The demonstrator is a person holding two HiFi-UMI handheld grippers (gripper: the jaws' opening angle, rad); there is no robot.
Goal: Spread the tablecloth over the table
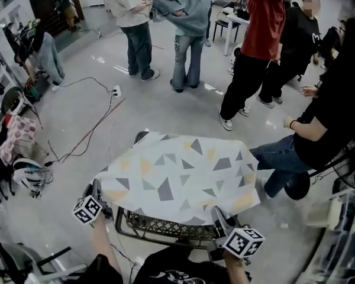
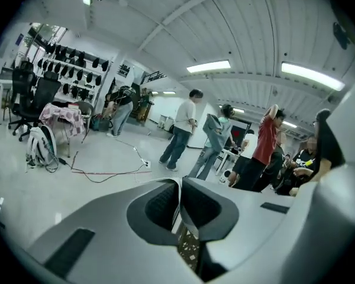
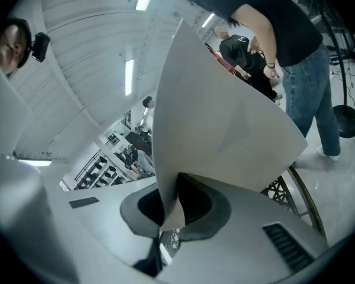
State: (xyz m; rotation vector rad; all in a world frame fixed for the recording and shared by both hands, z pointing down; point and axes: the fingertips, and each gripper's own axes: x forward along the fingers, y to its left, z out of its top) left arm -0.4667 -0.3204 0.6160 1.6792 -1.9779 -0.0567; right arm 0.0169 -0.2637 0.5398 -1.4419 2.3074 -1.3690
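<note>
A white tablecloth (image 1: 177, 176) printed with grey and yellow triangles lies spread over a small metal mesh table (image 1: 165, 225). Its near edge hangs just above the table's front rim. My left gripper (image 1: 97, 199) is shut on the cloth's near left corner. My right gripper (image 1: 220, 222) is shut on the near right corner. In the left gripper view a thin cloth edge (image 2: 178, 203) is pinched between the closed jaws. In the right gripper view the pale underside of the tablecloth (image 3: 219, 117) rises as a big flap from the closed jaws.
A person in dark clothes and jeans (image 1: 319, 135) stands right beside the table's right side. Several other people (image 1: 189, 28) stand farther back. Cables (image 1: 89, 129) and a power strip (image 1: 115, 91) lie on the floor to the left. Chairs and bags (image 1: 18, 158) crowd the left wall.
</note>
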